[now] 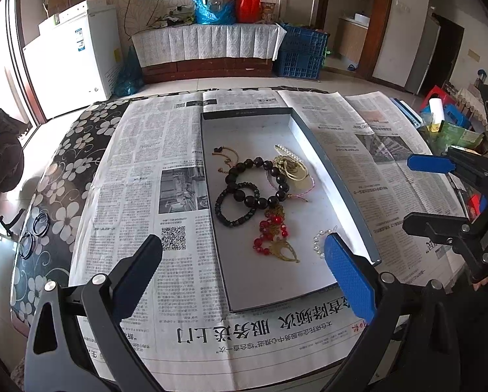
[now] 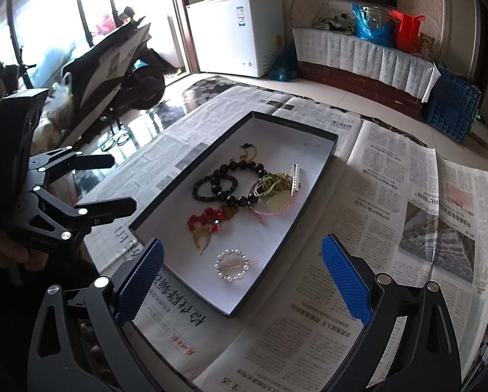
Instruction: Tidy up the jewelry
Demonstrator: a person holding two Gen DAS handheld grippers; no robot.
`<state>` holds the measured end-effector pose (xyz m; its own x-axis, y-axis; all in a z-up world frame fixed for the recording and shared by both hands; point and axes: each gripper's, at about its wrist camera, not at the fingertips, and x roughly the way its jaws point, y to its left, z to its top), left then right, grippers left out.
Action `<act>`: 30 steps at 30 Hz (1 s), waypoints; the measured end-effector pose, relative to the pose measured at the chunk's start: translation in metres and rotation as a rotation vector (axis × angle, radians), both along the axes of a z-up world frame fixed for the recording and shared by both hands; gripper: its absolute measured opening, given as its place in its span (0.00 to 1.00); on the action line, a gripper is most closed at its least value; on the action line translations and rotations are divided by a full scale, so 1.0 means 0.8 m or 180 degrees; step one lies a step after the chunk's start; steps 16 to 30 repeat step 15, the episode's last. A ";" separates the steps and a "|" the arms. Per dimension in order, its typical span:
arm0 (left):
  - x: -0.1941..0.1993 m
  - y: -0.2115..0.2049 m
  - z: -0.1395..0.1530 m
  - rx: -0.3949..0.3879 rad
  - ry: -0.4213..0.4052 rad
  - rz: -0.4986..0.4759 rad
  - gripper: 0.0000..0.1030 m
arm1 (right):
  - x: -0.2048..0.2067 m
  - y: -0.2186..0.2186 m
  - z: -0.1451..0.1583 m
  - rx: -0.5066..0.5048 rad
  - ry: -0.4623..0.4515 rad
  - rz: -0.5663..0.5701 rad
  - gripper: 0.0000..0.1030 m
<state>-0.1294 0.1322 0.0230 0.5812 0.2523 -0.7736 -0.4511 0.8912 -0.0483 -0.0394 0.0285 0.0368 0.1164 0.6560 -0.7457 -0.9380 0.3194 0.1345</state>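
A shallow dark-rimmed box (image 1: 342, 179) (image 2: 296, 124) with a white floor lies on newspaper. In it are a large black bead bracelet (image 1: 278, 179) (image 2: 240, 165), a smaller black bracelet (image 1: 234, 222) (image 2: 199, 192), a red bead piece with a gold pendant (image 1: 270, 228) (image 2: 208, 219), a tangle of gold and green cord (image 1: 289, 163) (image 2: 273, 183), a pearl bar clip (image 2: 295, 179) and a round pearl clip (image 1: 317, 241) (image 2: 226, 254). My left gripper (image 1: 244, 268) (image 2: 119, 184) hangs open over the box's near end. My right gripper (image 2: 244, 277) (image 1: 420, 196) is open and empty near the pearl clip.
Newspaper sheets (image 1: 152, 170) (image 2: 391, 196) cover a table with a black floral cloth (image 1: 64, 170). Black rings (image 1: 41, 223) (image 2: 116, 140) lie on the cloth at the left. A hand (image 2: 11, 254) holds the left gripper. A white freezer (image 2: 237, 29) and blue crates (image 1: 302, 52) stand beyond.
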 end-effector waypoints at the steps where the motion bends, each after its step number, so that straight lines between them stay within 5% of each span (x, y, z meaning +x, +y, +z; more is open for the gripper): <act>1: 0.000 0.000 0.001 0.0009 -0.0010 -0.0001 0.95 | 0.000 0.000 0.000 0.0001 -0.0002 -0.0002 0.95; 30: 0.002 -0.001 0.002 0.0003 0.0019 0.0001 0.95 | -0.002 0.001 0.000 -0.0001 0.0001 0.0004 0.95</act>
